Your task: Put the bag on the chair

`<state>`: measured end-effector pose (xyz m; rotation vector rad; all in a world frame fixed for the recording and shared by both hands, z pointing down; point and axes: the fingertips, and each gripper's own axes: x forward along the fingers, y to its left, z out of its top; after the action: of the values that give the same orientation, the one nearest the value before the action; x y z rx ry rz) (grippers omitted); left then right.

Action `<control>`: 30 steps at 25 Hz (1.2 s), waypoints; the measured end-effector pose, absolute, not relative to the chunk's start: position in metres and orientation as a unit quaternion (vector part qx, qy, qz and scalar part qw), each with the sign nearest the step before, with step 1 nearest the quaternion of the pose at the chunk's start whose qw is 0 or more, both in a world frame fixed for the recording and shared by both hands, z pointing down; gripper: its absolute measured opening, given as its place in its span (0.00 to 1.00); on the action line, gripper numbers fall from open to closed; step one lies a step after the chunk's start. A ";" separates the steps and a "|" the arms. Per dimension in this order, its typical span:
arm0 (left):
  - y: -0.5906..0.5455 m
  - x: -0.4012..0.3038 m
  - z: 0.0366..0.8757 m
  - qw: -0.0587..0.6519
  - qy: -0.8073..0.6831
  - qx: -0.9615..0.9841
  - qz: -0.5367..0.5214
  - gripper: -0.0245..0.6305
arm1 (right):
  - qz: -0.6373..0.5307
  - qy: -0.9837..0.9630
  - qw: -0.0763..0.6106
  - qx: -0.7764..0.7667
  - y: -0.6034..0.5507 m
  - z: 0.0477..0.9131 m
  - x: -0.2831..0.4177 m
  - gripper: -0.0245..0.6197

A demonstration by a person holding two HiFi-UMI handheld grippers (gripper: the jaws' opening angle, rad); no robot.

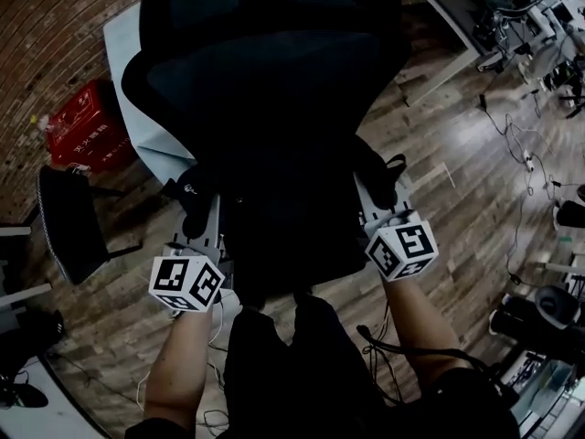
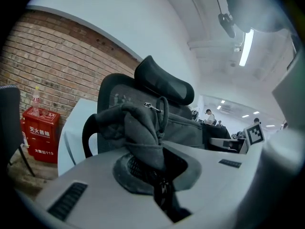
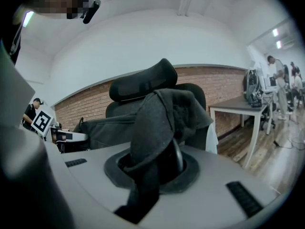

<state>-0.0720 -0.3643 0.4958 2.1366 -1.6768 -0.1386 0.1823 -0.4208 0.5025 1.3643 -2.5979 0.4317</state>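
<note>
The left claw (image 1: 203,216) pinches one end of the dark bag (image 2: 183,128); the right claw (image 1: 373,199) pinches the other. The bag stretches between them, before the black chair (image 1: 265,71).

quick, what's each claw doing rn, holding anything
Left claw: closed on a bunched fold of the dark grey bag.
Right claw: closed on the other end of the bag.

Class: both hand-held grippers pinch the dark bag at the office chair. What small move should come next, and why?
Probably ease the bag down onto the chair seat before letting go: the left hand-held gripper and right hand-held gripper each clamp its fabric, and it spans between them.
</note>
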 end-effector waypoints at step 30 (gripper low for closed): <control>-0.405 -0.105 0.701 0.286 -0.635 0.717 0.036 0.07 | 0.195 -0.860 0.173 0.439 -0.465 0.711 0.146 0.15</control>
<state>-0.1055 -0.4050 0.7013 1.9165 -1.6983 0.0966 0.1455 -0.4647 0.7106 1.2445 -2.4391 0.5535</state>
